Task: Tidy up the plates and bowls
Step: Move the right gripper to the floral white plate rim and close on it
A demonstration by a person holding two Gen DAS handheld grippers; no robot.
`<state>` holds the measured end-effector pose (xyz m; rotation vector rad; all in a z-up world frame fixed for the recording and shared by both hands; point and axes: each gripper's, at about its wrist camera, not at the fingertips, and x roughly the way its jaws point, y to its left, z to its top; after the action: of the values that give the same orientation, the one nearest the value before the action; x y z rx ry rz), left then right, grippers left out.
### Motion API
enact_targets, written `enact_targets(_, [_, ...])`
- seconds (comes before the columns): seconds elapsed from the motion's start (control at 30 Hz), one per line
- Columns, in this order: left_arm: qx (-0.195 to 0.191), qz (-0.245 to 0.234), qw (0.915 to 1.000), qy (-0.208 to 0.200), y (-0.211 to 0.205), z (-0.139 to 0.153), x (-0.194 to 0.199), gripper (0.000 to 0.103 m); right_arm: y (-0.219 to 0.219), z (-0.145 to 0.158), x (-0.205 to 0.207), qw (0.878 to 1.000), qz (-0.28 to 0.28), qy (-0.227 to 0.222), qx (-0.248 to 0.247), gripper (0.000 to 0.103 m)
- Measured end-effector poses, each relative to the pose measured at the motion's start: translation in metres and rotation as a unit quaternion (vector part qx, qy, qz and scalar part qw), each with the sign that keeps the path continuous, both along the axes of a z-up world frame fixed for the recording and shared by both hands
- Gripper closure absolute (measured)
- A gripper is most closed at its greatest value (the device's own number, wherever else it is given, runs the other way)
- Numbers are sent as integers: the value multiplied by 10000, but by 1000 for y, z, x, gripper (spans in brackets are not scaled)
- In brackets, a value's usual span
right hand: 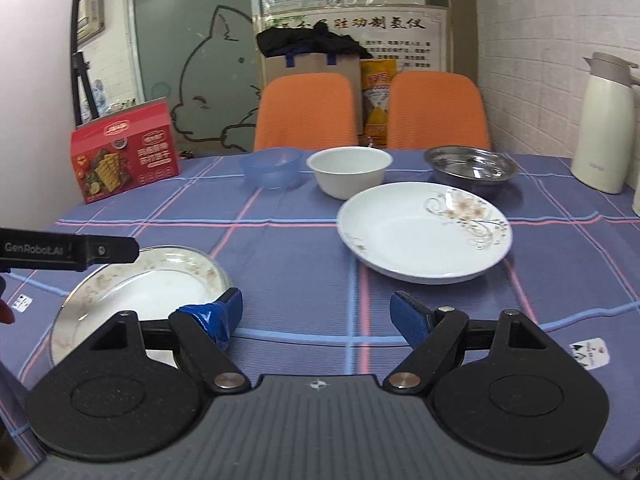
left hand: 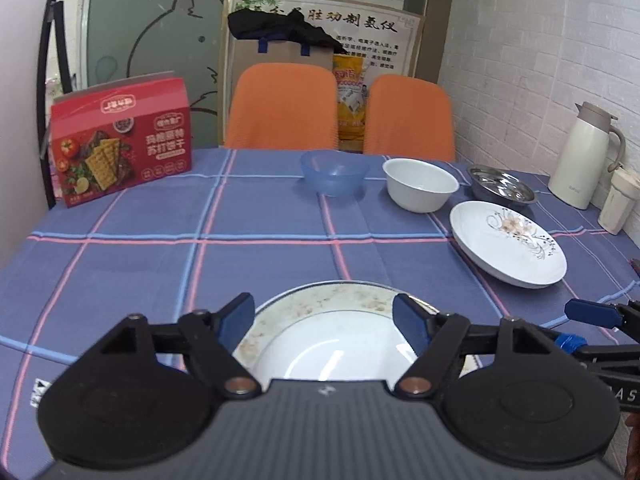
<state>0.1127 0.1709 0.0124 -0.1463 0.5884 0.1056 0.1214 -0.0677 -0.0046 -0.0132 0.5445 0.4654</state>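
Your table [left hand: 120, 264], covered in blue plaid cloth, carries everything. At its far edge stand two orange chairs [left hand: 280, 104], with a red cracker box [left hand: 120, 140] at the far left and a cream thermos [left hand: 580, 152] at the far right. The flowered plate [right hand: 424, 232] lies right of centre. The speckled-rim plate [right hand: 140, 280] sits at the near edge, under your left claw [left hand: 324, 320], whose jaws are spread wide above its rim without touching it. Behind, in a row, sit the steel bowl [right hand: 470, 166], white bowl [right hand: 348, 172] and blue bowl [right hand: 272, 168]. Your right claw [right hand: 316, 316] hangs open over bare cloth, holding nothing.
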Motion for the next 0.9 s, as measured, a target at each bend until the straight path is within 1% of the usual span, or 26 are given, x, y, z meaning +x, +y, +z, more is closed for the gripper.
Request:
enact_targets(0.13, [-139, -426, 9987, 228, -25, -3, 29, 26, -34, -2, 24, 9988, -466, 142, 41, 35])
enact_targets(0.3, [-282, -951, 9935, 561, -53, -4, 78, 26, -58, -5, 60, 9969, -748, 223, -34, 35])
enact_targets(0.43, [-267, -1086, 9910, 730, -70, -5, 121, 26, -66, -11, 92, 9961, -826, 301, -121, 35])
enact_targets(0.53, [-292, -1128, 9896, 839, -80, -6, 150, 26, -67, -16, 114, 9957, -831, 380, -171, 35])
enact_targets(0.6, [-240, -1118, 9895, 885, -86, -8, 166, 26, -66, -18, 125, 9957, -803, 405, -206, 35])
enact_targets(0.7, [-77, -1039, 9901, 936, -95, -11, 181, 26, -66, -21, 138, 9958, -762, 450, -221, 35])
enact_targets(0.9, [-7, -1062, 9891, 1017, -104, -17, 198, 26, -64, -26, 153, 9954, -721, 548, -311, 35])
